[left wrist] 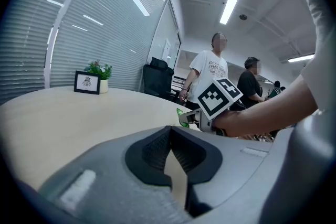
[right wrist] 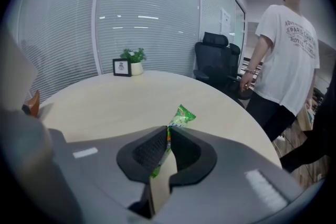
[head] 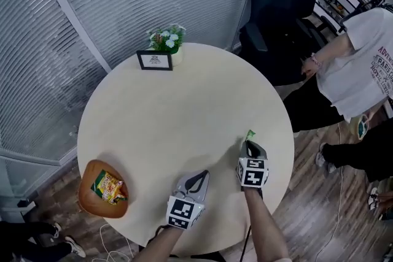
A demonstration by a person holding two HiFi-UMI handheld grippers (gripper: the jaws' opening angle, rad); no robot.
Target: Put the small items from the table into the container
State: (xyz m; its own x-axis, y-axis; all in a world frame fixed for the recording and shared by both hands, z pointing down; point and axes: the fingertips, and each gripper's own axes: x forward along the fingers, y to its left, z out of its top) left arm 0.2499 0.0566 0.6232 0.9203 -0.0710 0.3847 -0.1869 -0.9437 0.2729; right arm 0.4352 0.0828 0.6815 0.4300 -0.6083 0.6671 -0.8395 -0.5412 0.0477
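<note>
1. Container (head: pixel 89 181): orange bowl at the near-left edge of the round worktop (head: pixel 184 107), partly overhanging the rim as seen from the head view.
2. Framed picture (head: pixel 154 60) and potted plant (head: pixel 167 40) stand at the far edge. I read them as decor, not part of the job.
3. Left claw (head: pixel 199 178): clenched and empty. Its own view shows the pads meeting with nothing between them. It sits over the near edge, between the container and the other claw.
4. Right claw (head: pixel 249 144): clamped on a green packet, near-right part of the worktop.
5. Yellow snack packet (head: pixel 109 187): already lying in the container, so that one's done.
6. Green packet (right wrist: pixel 181 115): pinched edge-on between the right pads, its crimped end poking out forward. Can't tell whether it's clear of the surface.
7. Status, my read: one item in, one in grip, and no other loose small items visible. What's left is to carry the green packet across to the container, well apart to the left, and release it there.
</note>
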